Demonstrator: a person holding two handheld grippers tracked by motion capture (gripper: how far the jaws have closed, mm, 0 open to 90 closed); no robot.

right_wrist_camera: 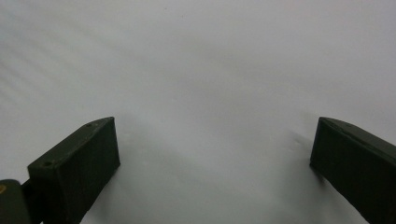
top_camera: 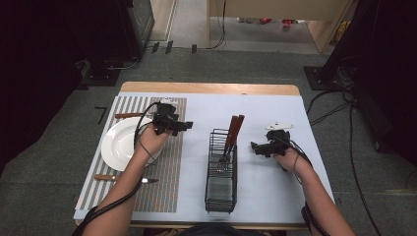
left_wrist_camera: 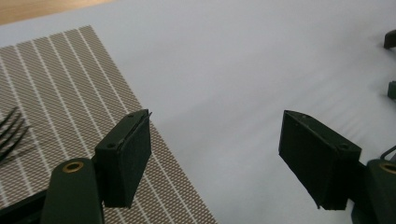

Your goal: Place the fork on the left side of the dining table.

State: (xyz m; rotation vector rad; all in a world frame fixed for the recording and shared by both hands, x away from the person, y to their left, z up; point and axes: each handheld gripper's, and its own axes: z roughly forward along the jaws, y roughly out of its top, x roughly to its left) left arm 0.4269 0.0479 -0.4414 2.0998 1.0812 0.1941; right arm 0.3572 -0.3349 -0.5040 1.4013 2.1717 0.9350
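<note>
High view: left tongs (top_camera: 188,126), jaws spread wide and empty, hover at the striped placemat's (top_camera: 169,162) right edge beside the white plate (top_camera: 114,147), while right tongs (top_camera: 254,146), equally wide and empty, hover above the counter (top_camera: 275,187) right of the wire basket (top_camera: 221,196), whose wooden-handled cutlery (top_camera: 233,132) leans away from the person.

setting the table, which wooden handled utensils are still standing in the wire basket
The two in the wire caddy: their wooden handles lean up out of it. The knife and fork lie flat on the striped placemat beside the plate.
</note>
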